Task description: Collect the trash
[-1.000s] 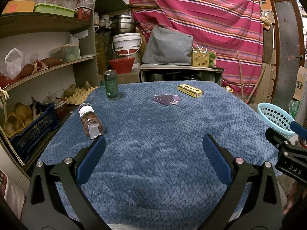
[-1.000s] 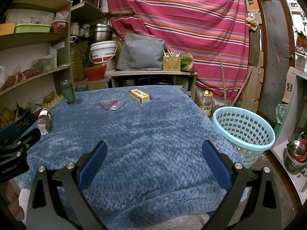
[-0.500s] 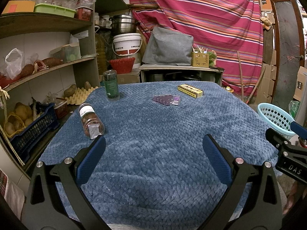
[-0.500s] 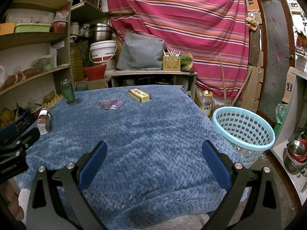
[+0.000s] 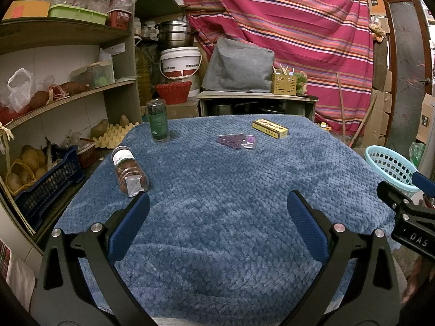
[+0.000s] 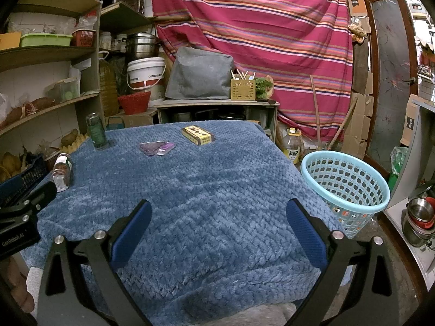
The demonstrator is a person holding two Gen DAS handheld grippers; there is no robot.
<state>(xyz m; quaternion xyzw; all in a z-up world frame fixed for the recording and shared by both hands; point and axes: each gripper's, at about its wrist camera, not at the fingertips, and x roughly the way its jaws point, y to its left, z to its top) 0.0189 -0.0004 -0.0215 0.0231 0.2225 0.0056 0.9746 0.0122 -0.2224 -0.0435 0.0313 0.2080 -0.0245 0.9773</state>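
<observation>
Altogether four pieces of trash are counted on the surface (image 5: 231,217), which is covered with a blue quilted blanket. One green bottle (image 5: 158,121) is stood upright at the far left. One clear jar (image 5: 130,172) with a white cap is laid on its side at the near left edge; its label cannot be read. One purple blister pack (image 5: 236,141) is seen at the far middle, with what may be a smaller pale piece touching its right side, though the view is too coarse to be sure. One yellow box (image 5: 269,128) is placed just beyond it to the right; its print is too small to be read.

One light blue basket (image 6: 345,187) is stood on the floor just off the right edge of the surface.

Two grippers are counted. The left gripper (image 5: 217,206) is held spread wide above the near edge, with nothing between its blue pads. The right gripper (image 6: 218,212) is likewise spread wide and empty. "DAS" is read on the right gripper body in the left view, and "GenRobot.AI" on the left one in the right view.
</observation>
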